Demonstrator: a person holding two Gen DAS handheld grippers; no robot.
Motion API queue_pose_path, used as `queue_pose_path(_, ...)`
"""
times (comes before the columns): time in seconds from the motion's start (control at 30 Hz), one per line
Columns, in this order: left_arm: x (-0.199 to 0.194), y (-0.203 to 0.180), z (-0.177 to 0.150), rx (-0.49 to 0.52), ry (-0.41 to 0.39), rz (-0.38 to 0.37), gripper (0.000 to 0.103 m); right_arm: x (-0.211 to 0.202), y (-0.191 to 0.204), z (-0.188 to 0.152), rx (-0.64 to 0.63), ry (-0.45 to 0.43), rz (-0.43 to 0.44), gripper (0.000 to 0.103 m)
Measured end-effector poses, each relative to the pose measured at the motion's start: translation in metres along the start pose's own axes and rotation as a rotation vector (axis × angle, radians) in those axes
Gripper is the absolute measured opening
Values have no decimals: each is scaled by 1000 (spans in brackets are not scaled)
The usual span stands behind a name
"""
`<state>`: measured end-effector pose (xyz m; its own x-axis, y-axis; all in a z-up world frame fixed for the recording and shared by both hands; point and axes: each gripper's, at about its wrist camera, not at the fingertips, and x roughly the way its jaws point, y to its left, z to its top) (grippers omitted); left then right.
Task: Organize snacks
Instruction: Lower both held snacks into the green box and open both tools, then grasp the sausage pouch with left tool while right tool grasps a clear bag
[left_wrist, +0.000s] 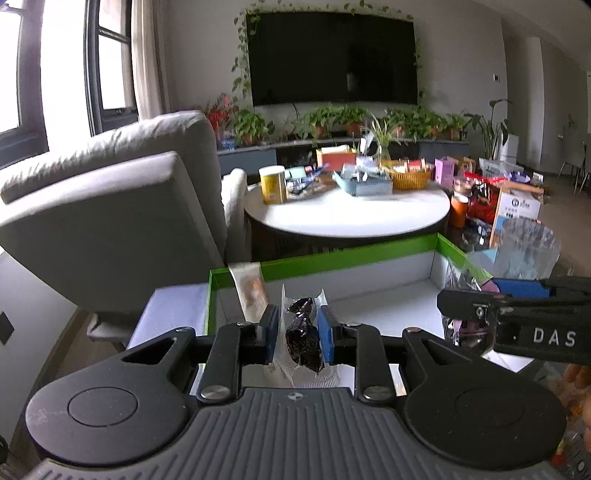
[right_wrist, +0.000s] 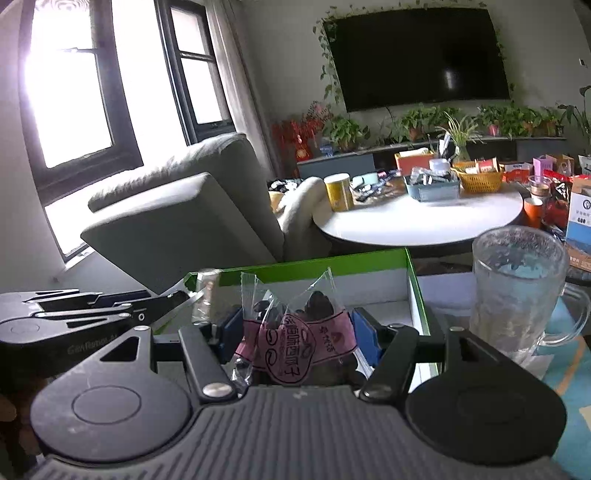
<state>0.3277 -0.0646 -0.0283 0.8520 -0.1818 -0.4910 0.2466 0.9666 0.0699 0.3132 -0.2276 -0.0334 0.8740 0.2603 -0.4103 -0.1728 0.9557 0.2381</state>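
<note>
My left gripper (left_wrist: 297, 326) is shut on a clear packet with a dark snack (left_wrist: 303, 336), held over the near left part of a green-rimmed white box (left_wrist: 332, 258). Another clear packet (left_wrist: 251, 291) leans against the box's left wall. My right gripper (right_wrist: 295, 332) is shut on a clear bag with a pink label and dark seeds (right_wrist: 299, 332), held over the same box (right_wrist: 332, 262). The right gripper also shows at the right of the left wrist view (left_wrist: 461, 314), and the left gripper at the left of the right wrist view (right_wrist: 173, 299).
A glass mug (right_wrist: 517, 288) stands just right of the box. A grey armchair (left_wrist: 110, 206) is to the left. Behind the box, a round white table (left_wrist: 347, 214) carries a yellow tin (left_wrist: 273, 184), baskets and several snack boxes. More boxes stand on the floor at right (left_wrist: 517, 210).
</note>
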Motion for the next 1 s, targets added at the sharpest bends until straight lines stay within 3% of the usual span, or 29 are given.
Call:
queue_pose_path(0.17,8,-2,-6,-4,44,-16,25,8,-6,-4,30,43,-18,46)
queue_pose_path(0.43,-7,8,-2,-23,24,13,34,0,-4,0,43,16,-25,46)
queue_pose_path(0.73,-53,17,-9,-42,1,25,36,-22,4,-1,43,20,-30,46)
queue_pose_path(1.0,-113,-3,-38,19,-4,-66,44,-59,12,-4,-9,6,-51,46)
